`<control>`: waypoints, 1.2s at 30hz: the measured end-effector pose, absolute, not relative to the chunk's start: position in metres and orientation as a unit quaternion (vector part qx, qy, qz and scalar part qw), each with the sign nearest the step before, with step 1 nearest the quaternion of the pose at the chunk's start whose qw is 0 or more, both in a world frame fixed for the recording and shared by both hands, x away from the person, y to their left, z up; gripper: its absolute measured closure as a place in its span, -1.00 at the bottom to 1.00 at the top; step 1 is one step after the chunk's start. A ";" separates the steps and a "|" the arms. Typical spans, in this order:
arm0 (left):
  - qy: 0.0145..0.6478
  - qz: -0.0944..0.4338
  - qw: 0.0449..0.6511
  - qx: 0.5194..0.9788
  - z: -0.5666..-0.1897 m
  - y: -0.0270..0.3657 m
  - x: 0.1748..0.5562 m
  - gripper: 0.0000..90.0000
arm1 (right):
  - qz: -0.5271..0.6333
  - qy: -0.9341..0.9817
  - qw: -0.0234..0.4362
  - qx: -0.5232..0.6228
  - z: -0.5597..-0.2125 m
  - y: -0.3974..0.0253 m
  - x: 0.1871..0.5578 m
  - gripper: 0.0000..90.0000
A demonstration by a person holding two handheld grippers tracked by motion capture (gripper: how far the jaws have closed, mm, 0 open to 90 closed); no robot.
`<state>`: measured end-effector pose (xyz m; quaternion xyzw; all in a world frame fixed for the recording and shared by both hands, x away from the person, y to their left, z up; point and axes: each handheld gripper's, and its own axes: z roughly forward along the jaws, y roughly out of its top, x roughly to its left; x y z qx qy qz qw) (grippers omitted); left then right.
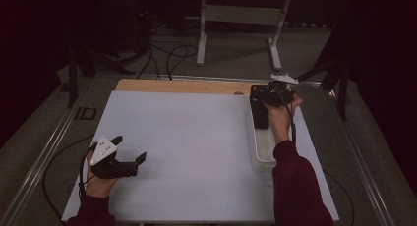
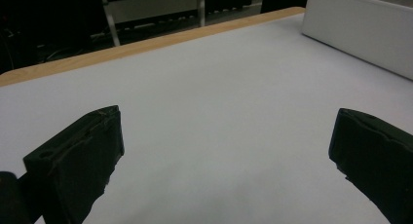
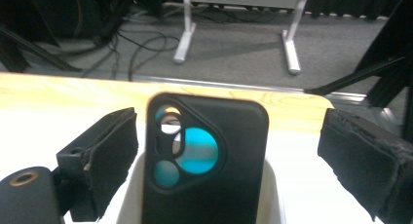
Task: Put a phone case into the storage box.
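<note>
I am holding my left gripper low at near left, jaws spread, and my right gripper far right, jaws gaping.

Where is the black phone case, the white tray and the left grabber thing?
phone case (image 3: 209, 160): right gripper view, middle of its back.
white tray (image 1: 263, 155): high view, bare floor near its front end.
left gripper (image 1: 129, 148): high view, midway between its fingers.

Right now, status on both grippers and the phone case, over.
Left gripper open, idle over the white mat. Right gripper open, jaws either side of the black phone case, not closed on it. Case stands in the white tray. Nothing in the way.
</note>
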<state>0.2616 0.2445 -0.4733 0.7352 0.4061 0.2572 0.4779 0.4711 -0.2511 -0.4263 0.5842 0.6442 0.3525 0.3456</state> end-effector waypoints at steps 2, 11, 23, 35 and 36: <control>0.408 0.259 0.477 0.734 -0.473 0.245 0.261 -1.00 | 0.356 0.644 0.343 0.584 -0.424 -0.253 0.469 -0.83; 0.410 0.264 0.477 0.731 -0.472 0.245 0.261 -1.00 | 0.371 0.658 0.327 0.568 -0.417 -0.256 0.446 -0.83; 0.412 0.268 0.468 0.735 -0.472 0.244 0.258 -1.00 | 0.419 0.693 0.316 0.493 -0.418 -0.247 0.370 -0.81; 0.407 0.273 0.475 0.731 -0.470 0.248 0.249 -1.00 | 0.488 0.688 0.312 0.438 -0.439 -0.265 0.288 -0.80; 0.406 0.273 0.475 0.731 -0.470 0.248 0.248 -1.00 | 0.492 0.685 0.312 0.438 -0.441 -0.267 0.283 -0.80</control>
